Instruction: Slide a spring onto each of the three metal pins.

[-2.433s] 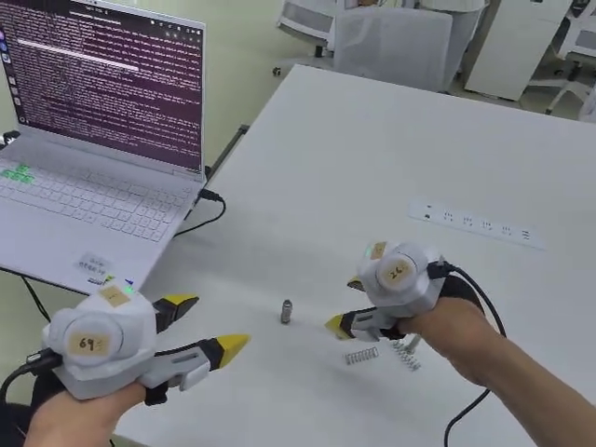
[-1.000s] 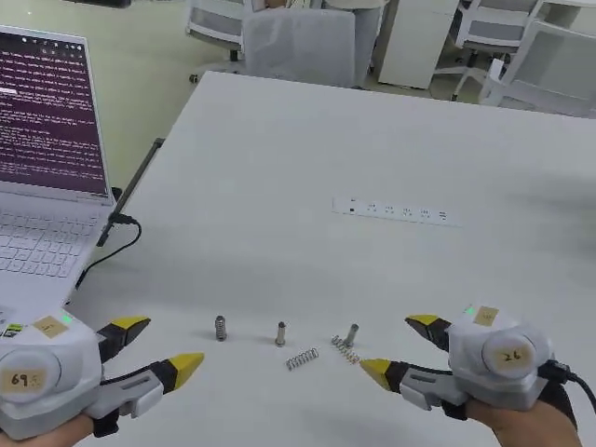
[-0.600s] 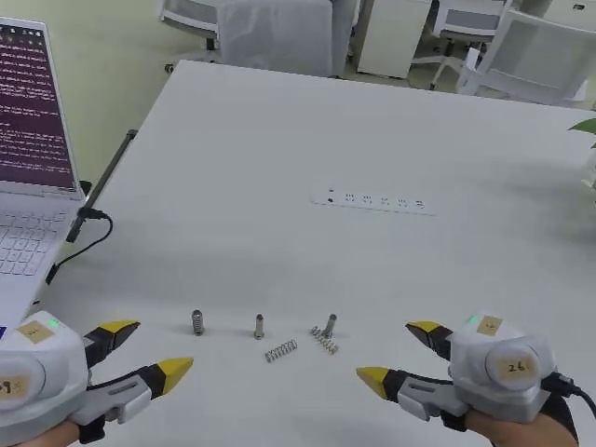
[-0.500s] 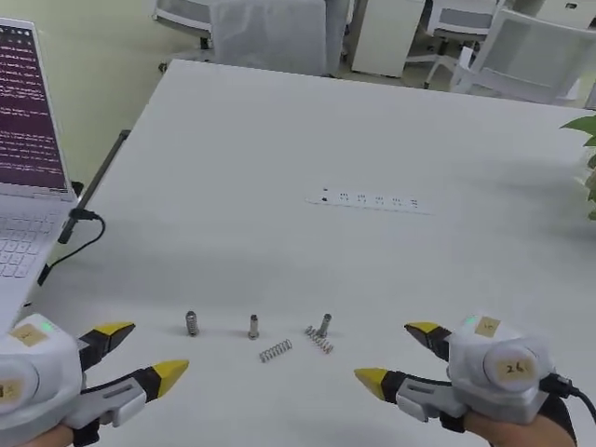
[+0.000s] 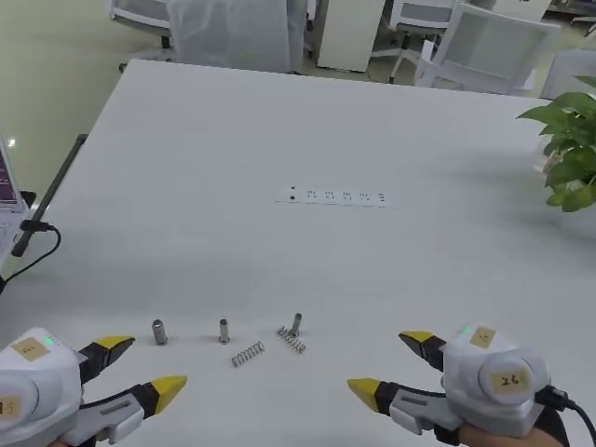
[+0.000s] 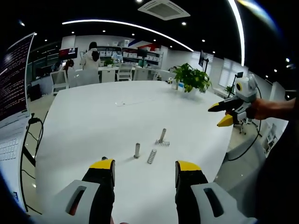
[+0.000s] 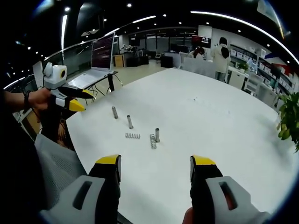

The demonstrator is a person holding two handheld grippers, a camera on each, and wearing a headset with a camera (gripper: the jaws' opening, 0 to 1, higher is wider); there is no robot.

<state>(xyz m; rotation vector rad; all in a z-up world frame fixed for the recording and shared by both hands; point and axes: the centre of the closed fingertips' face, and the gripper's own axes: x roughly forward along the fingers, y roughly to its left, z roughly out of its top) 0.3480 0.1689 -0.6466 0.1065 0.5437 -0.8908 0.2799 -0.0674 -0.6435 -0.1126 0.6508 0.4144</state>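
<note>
Standing upright in a short row toward seven o'clock of the head view, three metal pins (image 5: 223, 331) rest on the white table (image 5: 279, 121). The pin at the row's nine o'clock end looks ringed with coils, and two loose springs (image 5: 247, 354) lie flat just at six o'clock of the other pins. Left gripper (image 5: 140, 365) hovers at eight o'clock and right gripper (image 5: 389, 365) at five o'clock, both spread wide and holding nothing.

White worktable (image 5: 279, 121); white power strip (image 5: 337, 196) flat at mid-table; green leafy plant (image 5: 566, 158) at right side; black cable (image 5: 26, 233) at left edge; open laptop (image 6: 14, 88), screen lit; office chairs (image 5: 466, 42) beyond far edge
</note>
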